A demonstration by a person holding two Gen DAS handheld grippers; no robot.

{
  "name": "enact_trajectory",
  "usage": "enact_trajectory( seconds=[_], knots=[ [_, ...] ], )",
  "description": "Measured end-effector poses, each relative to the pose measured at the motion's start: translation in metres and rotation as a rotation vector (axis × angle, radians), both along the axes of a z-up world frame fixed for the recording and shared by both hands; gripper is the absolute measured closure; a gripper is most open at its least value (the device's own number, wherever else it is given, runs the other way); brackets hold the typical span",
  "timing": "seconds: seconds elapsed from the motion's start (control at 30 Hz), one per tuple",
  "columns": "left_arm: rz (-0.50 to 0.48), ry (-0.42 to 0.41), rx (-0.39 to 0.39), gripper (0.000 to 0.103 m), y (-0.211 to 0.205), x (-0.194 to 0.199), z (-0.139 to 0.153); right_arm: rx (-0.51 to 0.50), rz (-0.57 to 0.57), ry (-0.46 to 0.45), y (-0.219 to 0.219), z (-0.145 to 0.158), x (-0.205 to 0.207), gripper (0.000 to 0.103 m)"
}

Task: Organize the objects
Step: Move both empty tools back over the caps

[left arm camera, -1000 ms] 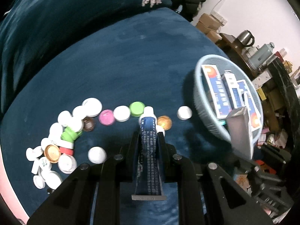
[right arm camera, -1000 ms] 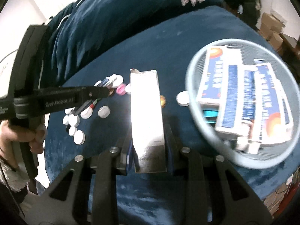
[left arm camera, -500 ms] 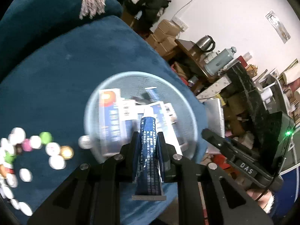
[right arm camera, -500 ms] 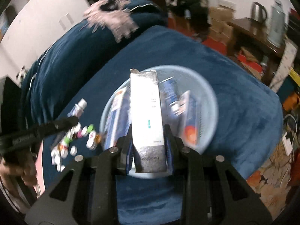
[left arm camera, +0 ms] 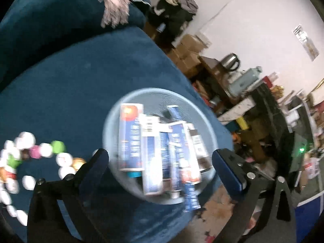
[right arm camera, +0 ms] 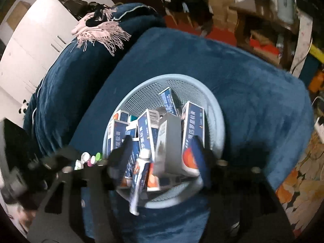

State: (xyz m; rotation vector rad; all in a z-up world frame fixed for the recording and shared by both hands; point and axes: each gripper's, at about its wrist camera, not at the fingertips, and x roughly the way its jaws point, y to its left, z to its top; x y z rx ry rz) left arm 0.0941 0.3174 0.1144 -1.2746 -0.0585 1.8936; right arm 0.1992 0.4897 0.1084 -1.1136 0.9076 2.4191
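Observation:
A pale blue mesh basket (left arm camera: 154,95) (right arm camera: 182,85) holds several blue and white toothpaste boxes (left arm camera: 129,135). My left gripper (left arm camera: 160,166) is open above the basket's near side. A blue tube (left arm camera: 189,194) (right arm camera: 139,180) lies over the basket's near rim, free of the jaws. My right gripper (right arm camera: 162,154) is open over the basket. A grey box (right arm camera: 170,141) stands among the boxes between its fingers, untouched as far as I can tell.
Several coloured bottle caps (left arm camera: 30,151) lie on the dark blue cushion (left arm camera: 70,85) left of the basket. A pink fringed scarf (right arm camera: 99,32) lies on the backrest. Cluttered shelves, boxes and a kettle (left arm camera: 229,61) stand to the right.
Both grippers have opened over the basket. The left let go of the blue tube and the right let go of the grey box; both now lie in the basket.

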Motion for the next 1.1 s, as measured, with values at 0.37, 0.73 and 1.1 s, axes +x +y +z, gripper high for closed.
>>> enact_trajectory(
  seconds=[0.37,0.73,1.1],
  knots=[
    [0.140,0.041,-0.189,0.001,-0.097,-0.003,-0.029,0.106,0.053,-0.024,-0.040,-0.001,0.016,0.020],
    [0.241,-0.010,-0.255,0.001,-0.154,-0.014,-0.048,0.212,0.234,-0.243,-0.093,-0.038,-0.025,0.072],
    [0.243,-0.025,-0.256,0.001,-0.165,-0.019,-0.050,0.287,0.150,-0.163,-0.078,-0.008,-0.052,0.085]
  ],
)
